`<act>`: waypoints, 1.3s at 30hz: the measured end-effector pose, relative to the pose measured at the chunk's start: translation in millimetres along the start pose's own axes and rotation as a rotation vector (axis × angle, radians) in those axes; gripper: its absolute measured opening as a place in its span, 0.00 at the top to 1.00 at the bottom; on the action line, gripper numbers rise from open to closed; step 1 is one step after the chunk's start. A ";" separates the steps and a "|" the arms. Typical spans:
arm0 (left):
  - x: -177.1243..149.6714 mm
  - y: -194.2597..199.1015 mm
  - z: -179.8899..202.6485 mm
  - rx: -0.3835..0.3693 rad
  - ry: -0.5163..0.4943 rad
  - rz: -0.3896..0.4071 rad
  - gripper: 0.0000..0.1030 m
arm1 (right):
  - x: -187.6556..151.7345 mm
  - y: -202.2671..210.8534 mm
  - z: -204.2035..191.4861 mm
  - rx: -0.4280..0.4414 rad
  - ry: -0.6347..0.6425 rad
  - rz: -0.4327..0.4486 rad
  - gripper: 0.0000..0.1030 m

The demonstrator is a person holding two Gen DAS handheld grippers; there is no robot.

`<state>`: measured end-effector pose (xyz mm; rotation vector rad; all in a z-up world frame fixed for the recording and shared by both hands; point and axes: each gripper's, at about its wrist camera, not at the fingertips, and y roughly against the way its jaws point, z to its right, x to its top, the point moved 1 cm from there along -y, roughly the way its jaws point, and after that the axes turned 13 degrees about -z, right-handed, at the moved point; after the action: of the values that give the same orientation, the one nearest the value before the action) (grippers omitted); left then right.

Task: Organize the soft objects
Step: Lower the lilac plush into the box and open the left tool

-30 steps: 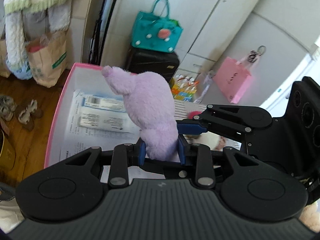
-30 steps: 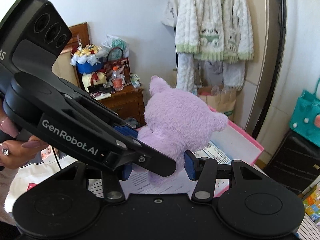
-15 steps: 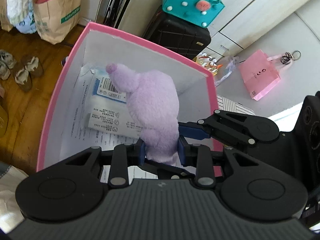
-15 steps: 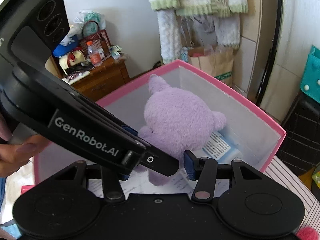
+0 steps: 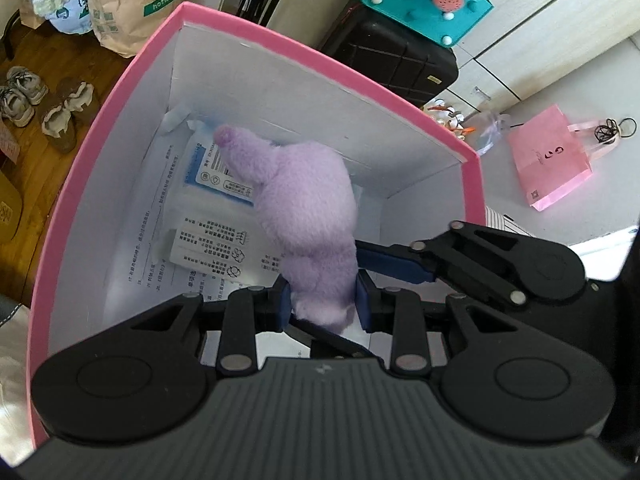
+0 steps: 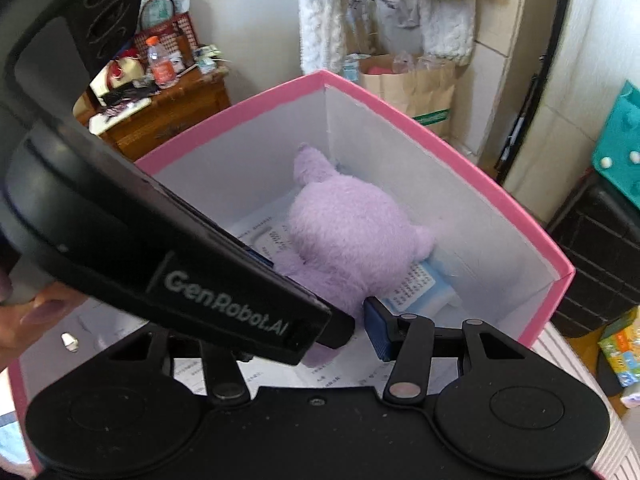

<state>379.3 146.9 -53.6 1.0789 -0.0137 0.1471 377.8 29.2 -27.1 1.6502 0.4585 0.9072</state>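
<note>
The left claw (image 5: 322, 306) pinches the bottom of the purple plush toy (image 5: 308, 208), with its blue pads pressed on both sides. The right claw (image 6: 320, 322) pinches the same toy from the other side. The toy hangs down inside the pink box (image 5: 320, 54), over the printed papers (image 5: 160, 216) and a blue-and-white packet (image 5: 216, 180) on the box floor.

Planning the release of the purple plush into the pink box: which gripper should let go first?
Probably right: the right gripper only flanks the purple plush, while the left gripper clamps it inside the pink box.
</note>
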 end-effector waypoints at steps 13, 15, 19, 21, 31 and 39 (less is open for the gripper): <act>6.6 -9.9 1.9 0.014 -0.007 0.002 0.71 | -15.3 16.0 -12.3 -0.157 0.108 0.041 0.52; 6.7 -12.9 1.0 0.030 0.002 0.004 0.70 | -20.3 23.1 -13.6 -0.161 0.141 0.051 0.51; 3.5 -13.4 -1.2 0.108 0.024 0.017 0.55 | -28.1 35.3 -10.2 -0.167 0.139 0.082 0.51; 0.5 -6.0 -1.9 0.124 0.013 0.043 0.52 | -32.4 41.6 -7.0 -0.151 0.120 0.093 0.51; -40.7 38.7 15.3 0.188 -0.135 0.077 0.44 | -61.4 71.2 -10.9 -0.073 0.065 0.183 0.51; -88.0 74.6 43.1 0.256 -0.235 0.117 0.42 | -82.1 99.5 -27.4 -0.071 0.047 0.223 0.50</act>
<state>285.4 133.6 24.9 1.3475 -0.2759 0.1286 289.2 -39.7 42.2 1.6400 0.2735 1.1161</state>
